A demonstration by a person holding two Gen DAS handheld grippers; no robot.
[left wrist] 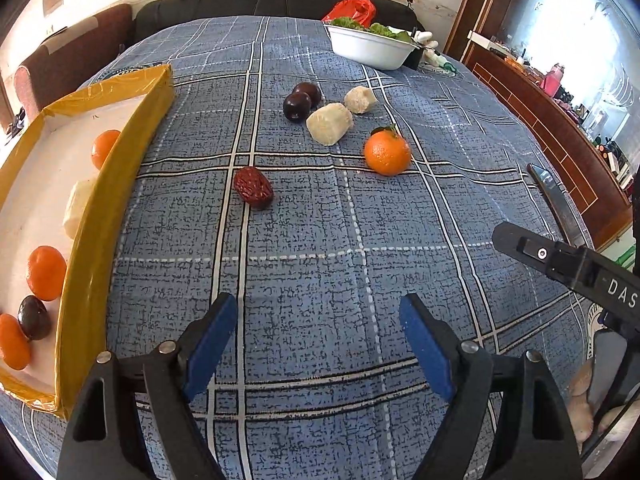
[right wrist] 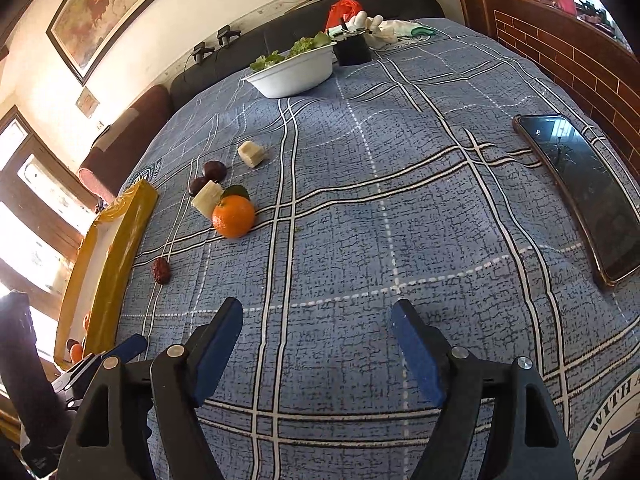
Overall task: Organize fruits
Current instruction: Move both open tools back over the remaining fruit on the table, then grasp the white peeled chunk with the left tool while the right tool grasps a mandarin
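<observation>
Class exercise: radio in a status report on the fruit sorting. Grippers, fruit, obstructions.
Left gripper open, empty. Right gripper open, empty. Six pieces loose on cloth, red date nearest the yellow tray; others already in tray. Nothing blocks the way.

Bright daylight from blown-out windows (left wrist: 576, 28) lights both sharp views, with soft shadows, strong fisheye curvature and dark vignetted corners.

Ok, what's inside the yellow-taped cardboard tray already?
In the yellow-taped cardboard tray: three oranges, one dark plum, one pale chunk. Its near wall hides part of the floor.

Blue plaid cloth (left wrist: 320, 240), orange mandarin (left wrist: 387, 153)
</observation>
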